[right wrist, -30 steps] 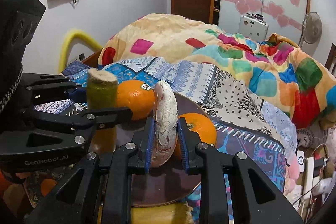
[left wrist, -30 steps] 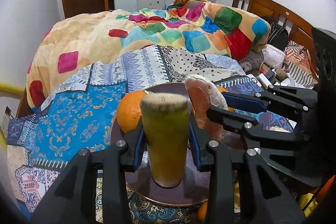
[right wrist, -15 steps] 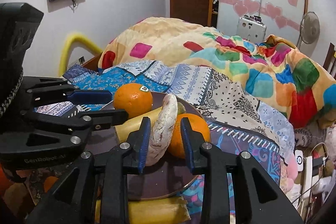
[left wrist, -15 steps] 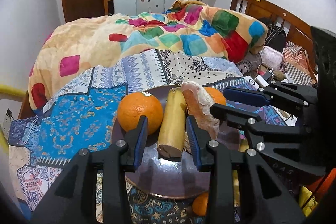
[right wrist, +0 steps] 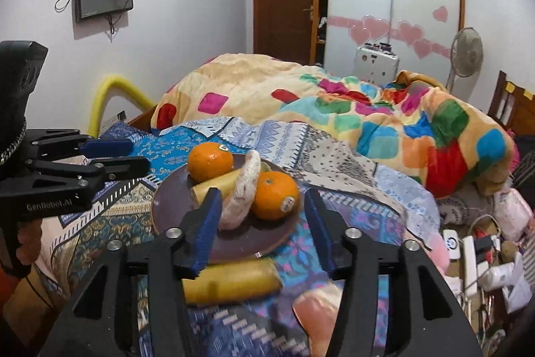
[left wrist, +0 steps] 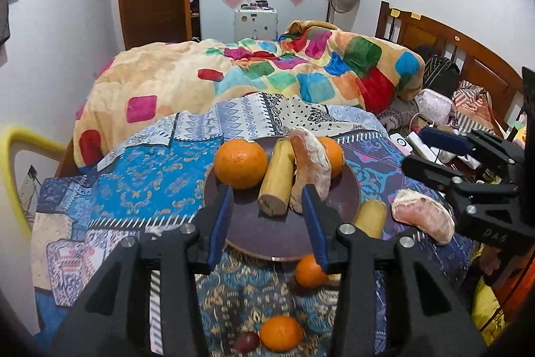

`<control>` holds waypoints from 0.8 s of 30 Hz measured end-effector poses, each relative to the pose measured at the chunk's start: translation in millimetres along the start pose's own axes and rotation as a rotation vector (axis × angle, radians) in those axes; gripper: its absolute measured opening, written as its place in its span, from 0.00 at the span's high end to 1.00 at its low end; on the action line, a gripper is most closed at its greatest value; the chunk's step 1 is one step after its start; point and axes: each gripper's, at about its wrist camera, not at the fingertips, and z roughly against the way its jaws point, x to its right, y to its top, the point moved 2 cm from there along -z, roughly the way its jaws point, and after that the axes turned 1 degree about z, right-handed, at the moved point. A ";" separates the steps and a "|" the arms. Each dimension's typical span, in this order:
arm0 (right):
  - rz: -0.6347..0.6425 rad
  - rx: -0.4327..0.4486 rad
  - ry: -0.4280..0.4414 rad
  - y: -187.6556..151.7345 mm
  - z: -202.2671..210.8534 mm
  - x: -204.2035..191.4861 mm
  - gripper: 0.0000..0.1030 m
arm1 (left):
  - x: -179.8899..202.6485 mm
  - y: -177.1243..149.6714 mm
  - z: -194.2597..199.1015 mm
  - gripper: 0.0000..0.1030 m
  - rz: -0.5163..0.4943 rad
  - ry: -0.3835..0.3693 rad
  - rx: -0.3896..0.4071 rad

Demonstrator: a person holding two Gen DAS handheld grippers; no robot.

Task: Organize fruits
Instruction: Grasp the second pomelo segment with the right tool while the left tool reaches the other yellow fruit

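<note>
A dark brown plate [left wrist: 267, 233] [right wrist: 240, 243] lies on the patterned bedspread. It holds two oranges [left wrist: 240, 163] [left wrist: 334, 153], a banana piece [left wrist: 277, 179] and a pomelo segment [left wrist: 312, 166] leaning between them. My left gripper [left wrist: 266, 193] hovers just short of the banana piece; its jaws are opening and touch nothing. My right gripper [right wrist: 261, 194] hangs before the pomelo segment [right wrist: 244, 189] and the orange [right wrist: 275, 194], its jaws also opening with nothing pressed. Each gripper shows in the other's view, the right one [left wrist: 414, 149] and the left one [right wrist: 140, 154].
Loose on the bedspread near the plate lie another banana piece [left wrist: 369, 218], a pomelo segment [left wrist: 423, 218], two oranges [left wrist: 309, 270] [left wrist: 281, 332] and a dark red fruit [left wrist: 245, 342]. A colourful quilt [left wrist: 267, 79] is heaped behind. Chargers and clutter [right wrist: 468, 250] lie to the right.
Both grippers let go of their fruit and drew back and upward. The banana piece and the pomelo segment now lie on the plate. Both pairs of jaws stand wider.
</note>
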 end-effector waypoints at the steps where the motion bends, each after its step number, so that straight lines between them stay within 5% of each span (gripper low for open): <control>1: -0.001 0.001 -0.009 -3.1 5.0 1.8 0.48 | 1.3 -1.9 2.7 0.52 0.001 0.001 0.002; 10: -0.045 -0.039 -0.063 -38.6 28.8 30.5 0.44 | 16.0 -27.4 20.4 0.33 0.040 -0.010 0.022; 24: -0.100 -0.219 -0.073 -105.8 -4.8 60.7 0.44 | 36.3 -54.2 -12.8 0.28 0.037 -0.027 -0.048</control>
